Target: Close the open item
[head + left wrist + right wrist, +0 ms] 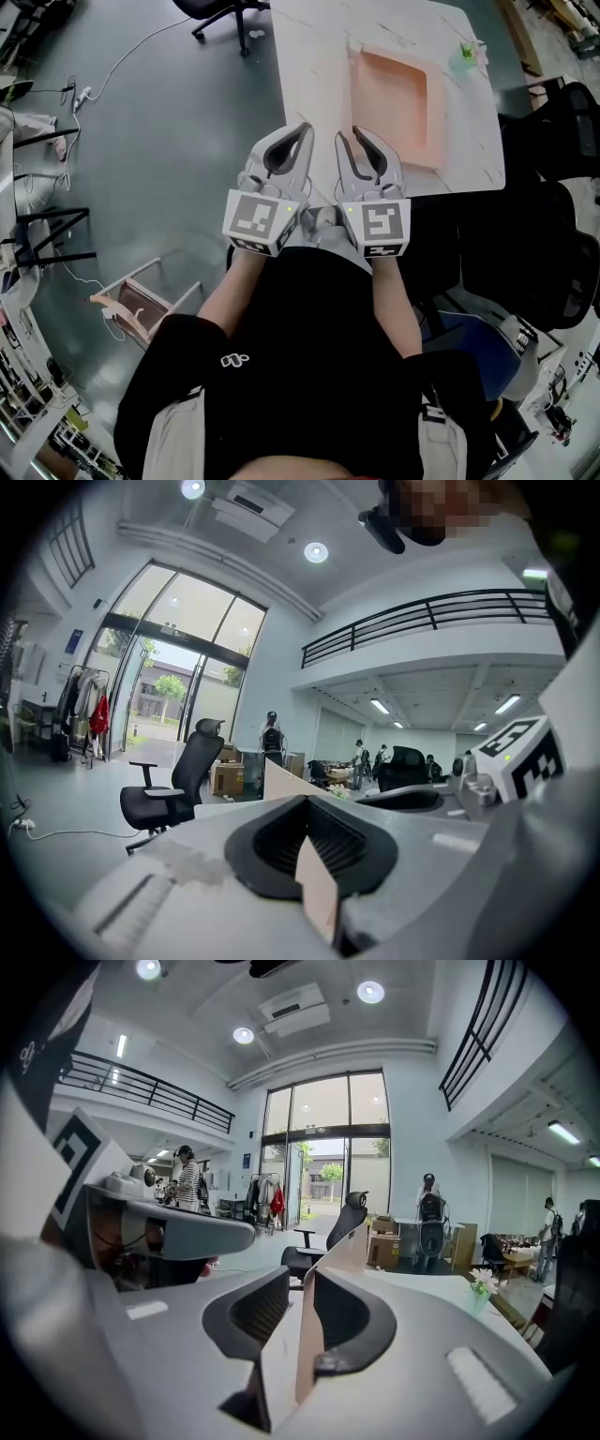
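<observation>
A shallow salmon-pink box [394, 98] lies open on the white marble table [309, 56], its thin lid panel standing up along its left side. My right gripper [348, 133] is at the box's near left corner, open. In the right gripper view the lid [349, 1241] runs edge-on through the gap between the two dark pads of the right gripper [305, 1283], close to the right pad. My left gripper [298, 129] is just to the left, beside the box over the table's near edge. Its narrow gap [309, 817] shows a strip of the pink box [281, 780] and holds nothing.
A small vase of flowers [466, 56] stands at the table's far right corner. A black office chair [225, 14] is beyond the table on the left, and more dark chairs [553, 187] crowd its right side. A wooden rack [141, 300] lies on the floor at my left.
</observation>
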Demonstrator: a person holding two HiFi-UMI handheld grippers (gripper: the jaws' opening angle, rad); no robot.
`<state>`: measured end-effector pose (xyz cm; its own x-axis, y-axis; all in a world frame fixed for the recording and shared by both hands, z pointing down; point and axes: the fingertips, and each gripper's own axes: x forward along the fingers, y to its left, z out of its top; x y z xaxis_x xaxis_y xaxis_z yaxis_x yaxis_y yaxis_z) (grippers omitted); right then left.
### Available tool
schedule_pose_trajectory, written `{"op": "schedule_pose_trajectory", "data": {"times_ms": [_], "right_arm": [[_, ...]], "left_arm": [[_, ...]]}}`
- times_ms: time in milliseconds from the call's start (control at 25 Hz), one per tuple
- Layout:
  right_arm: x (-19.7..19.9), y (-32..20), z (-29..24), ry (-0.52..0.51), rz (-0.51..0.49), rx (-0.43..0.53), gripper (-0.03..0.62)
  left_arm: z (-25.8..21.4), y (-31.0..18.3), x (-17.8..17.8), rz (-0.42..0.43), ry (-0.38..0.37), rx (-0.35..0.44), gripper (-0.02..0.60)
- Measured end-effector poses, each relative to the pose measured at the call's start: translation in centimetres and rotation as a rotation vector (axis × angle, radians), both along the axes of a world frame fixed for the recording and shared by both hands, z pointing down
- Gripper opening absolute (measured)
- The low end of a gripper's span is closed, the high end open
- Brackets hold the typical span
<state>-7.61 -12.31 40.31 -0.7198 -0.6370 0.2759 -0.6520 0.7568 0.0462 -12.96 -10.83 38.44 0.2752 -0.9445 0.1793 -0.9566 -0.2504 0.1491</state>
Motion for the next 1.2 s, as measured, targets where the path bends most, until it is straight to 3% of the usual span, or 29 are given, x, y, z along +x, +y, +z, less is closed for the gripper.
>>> {"op": "schedule_pose_trajectory", "data": {"times_ms": [800,1200], "right_arm": [[2.1,-1.4,0.4,-0.017,0.118,-0.017,0.011],[6.7,-2.4,1.2,-0.064,0.213,-0.055,0.015]], "left_arm": [[1.0,-1.2,1.0,0.088,0.012,-0.002,-0.011],[1.2,-2.1,1.8,0.102,0.004,-0.002,-0.01]]}}
